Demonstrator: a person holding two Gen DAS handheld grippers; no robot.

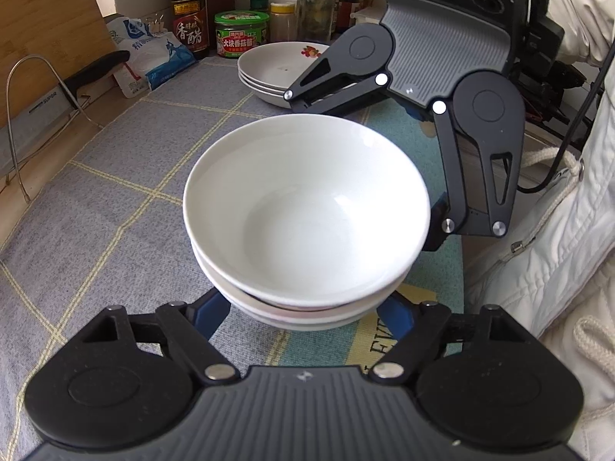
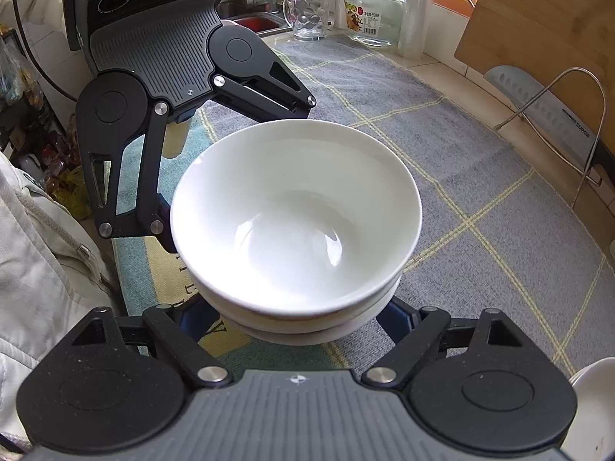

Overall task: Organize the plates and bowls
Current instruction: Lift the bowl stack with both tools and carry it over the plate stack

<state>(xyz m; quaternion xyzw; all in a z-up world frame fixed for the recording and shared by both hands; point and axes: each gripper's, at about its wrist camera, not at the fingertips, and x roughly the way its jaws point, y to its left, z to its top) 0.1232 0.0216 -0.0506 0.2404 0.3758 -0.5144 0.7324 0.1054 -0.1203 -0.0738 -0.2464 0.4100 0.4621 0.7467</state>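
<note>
White porcelain fills both views: the stack of bowls [image 1: 307, 223] sits between the blue fingers [image 1: 209, 313] of the left gripper [image 1: 303, 319], with the right gripper [image 2: 300, 319] straddling it from the opposite side. Whether the pads press, I cannot tell. Beyond the fingers lies the stack of plates [image 1: 275, 73], likely the sorted side, on the checked cloth [image 1: 115, 192].

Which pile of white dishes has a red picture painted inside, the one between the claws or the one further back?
The further pile of shallow plates by the green-lidded jar; its top plate carries a red motif. The stacked bowls between the claws are plain white inside.
</note>
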